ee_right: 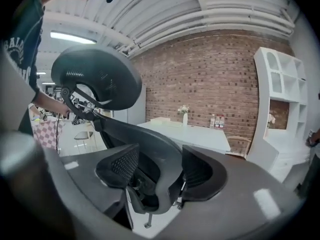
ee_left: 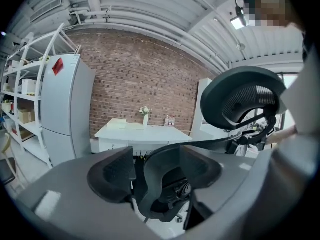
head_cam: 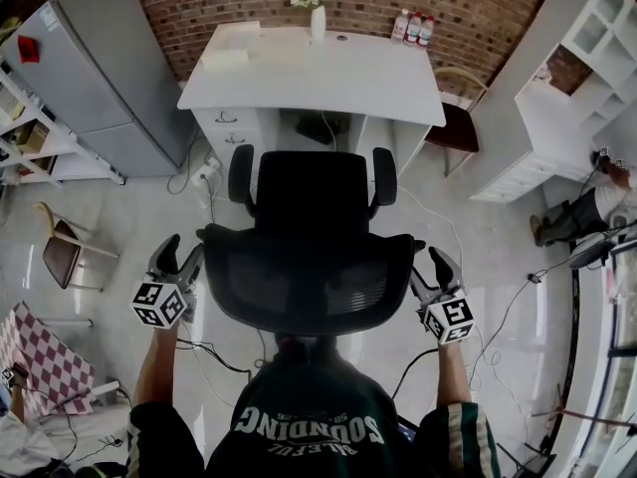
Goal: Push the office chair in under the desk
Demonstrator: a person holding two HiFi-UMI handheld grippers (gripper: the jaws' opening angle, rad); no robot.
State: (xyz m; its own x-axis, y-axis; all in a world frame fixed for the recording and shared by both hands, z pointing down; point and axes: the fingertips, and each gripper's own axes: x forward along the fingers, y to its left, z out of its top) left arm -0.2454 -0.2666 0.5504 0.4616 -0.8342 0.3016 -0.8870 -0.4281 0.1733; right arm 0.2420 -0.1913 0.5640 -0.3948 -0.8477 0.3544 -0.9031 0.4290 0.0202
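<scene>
The black mesh office chair (head_cam: 309,262) stands in front of the white desk (head_cam: 328,78), its seat facing the knee gap and its backrest toward me. In the head view my left gripper (head_cam: 179,259) is at the backrest's left edge and my right gripper (head_cam: 431,267) at its right edge. Through the left gripper view, the left gripper (ee_left: 159,173) straddles the backrest's rim (ee_left: 149,184), with a gap on the left pad's side. My right gripper (ee_right: 160,171) likewise has the rim (ee_right: 162,154) between its pads, with daylight beside it. Both are open.
A grey cabinet (head_cam: 100,68) stands left of the desk and a white shelf unit (head_cam: 577,78) right. A wooden chair (head_cam: 456,127) is beside the desk's right end. A small chair (head_cam: 65,252) and cables (head_cam: 214,352) are on the floor. A vase (head_cam: 317,20) and bottles (head_cam: 413,28) are on the desk.
</scene>
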